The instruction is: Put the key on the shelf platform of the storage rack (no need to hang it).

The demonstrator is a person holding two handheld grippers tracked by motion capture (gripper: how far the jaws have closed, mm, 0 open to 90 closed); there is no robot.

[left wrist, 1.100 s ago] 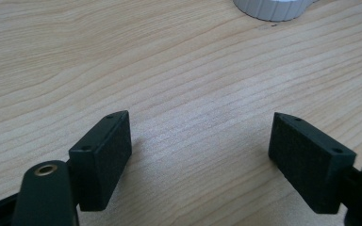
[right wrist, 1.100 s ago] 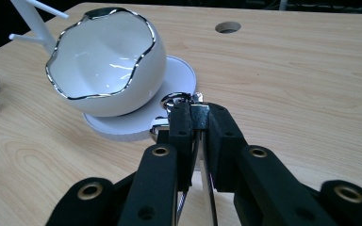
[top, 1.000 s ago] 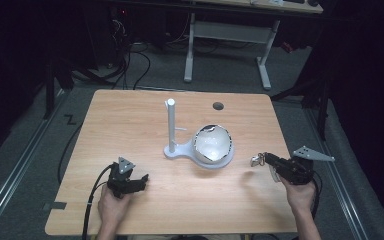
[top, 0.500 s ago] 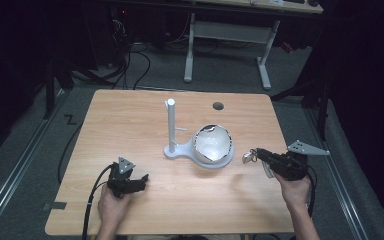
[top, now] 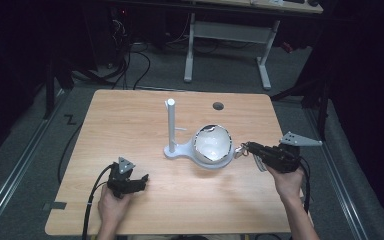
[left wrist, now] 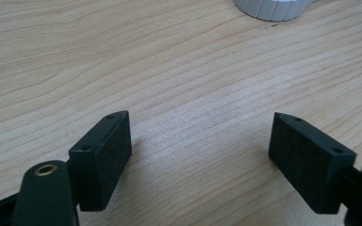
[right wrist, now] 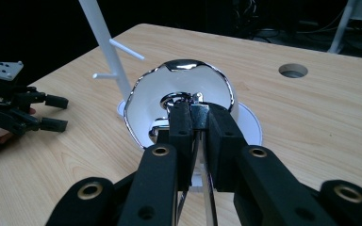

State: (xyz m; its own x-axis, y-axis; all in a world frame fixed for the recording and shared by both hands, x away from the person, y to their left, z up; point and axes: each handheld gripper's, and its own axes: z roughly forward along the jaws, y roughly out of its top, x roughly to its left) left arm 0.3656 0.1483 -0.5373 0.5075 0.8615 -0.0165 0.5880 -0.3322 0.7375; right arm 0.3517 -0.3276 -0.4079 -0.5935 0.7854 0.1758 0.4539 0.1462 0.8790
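A shiny chrome cup (top: 212, 144) lies tilted on the round base of a white stand (top: 171, 127), a pole with short pegs. Its mouth faces up and toward the right. My right gripper (top: 245, 147) reaches in from the right and is shut on the cup's metal handle (right wrist: 199, 114) at the rim; in the right gripper view (right wrist: 195, 110) the cup (right wrist: 181, 96) sits just beyond the jaws. My left gripper (top: 141, 179) rests open on the wood at the front left, well clear of the stand. Bare table lies between its jaws (left wrist: 200, 141).
The wooden table (top: 130, 120) has a round cable hole (top: 218, 106) at the back right. The stand's white base edge (left wrist: 271, 7) is far ahead of the left jaws. A desk frame and cables are on the dark floor behind the table.
My right gripper has moved left and forward across the table up to the cup's handle. The cup, the stand and the left gripper have stayed put.
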